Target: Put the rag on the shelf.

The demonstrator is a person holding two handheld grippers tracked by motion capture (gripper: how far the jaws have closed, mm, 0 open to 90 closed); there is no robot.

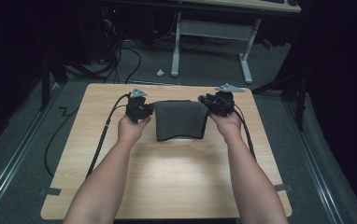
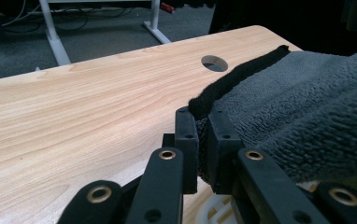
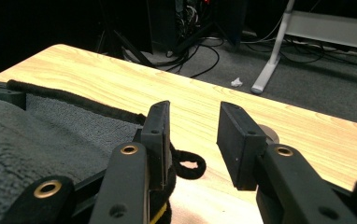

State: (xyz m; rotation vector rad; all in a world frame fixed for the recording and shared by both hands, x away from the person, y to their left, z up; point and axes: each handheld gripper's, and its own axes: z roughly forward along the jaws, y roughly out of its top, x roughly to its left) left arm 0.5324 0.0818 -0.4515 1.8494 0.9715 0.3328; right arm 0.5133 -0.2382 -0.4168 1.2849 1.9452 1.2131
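A: Towel (image 1: 180, 119), dark grey, folded, lies at the far middle of the worktop (image 1: 167, 177); its long axis runs side to side, from one pair of tongs to the other; a white object shows just under its near edge, too little to identify.

B: Left tongs (image 1: 145, 108): in the left gripper view the jaws stand pressed together on the towel's black-hemmed left edge (image 2: 242, 77), cloth pinched between the pads; the towel stretches away to the right of them.

A: Right tongs (image 1: 208, 101): in the right gripper view the jaws stand spread, nothing pressed between the pads; the towel's right corner and a small black hanging loop (image 3: 189, 165) lie beside and below the left jaw, the gap itself showing bare worktop.

B: Relation governing the coming move: the towel lies inward of each hand; both hands are equally near, one at each short end; judged, the right side is released while the left side is held.

A: Pose: both forearms enter from the near edge and reach forward, roughly parallel; each hand (image 1: 131, 128) grips its tool from below and behind, tongs pointing inward toward the towel, low over the worktop; cables trail back along the worktop.
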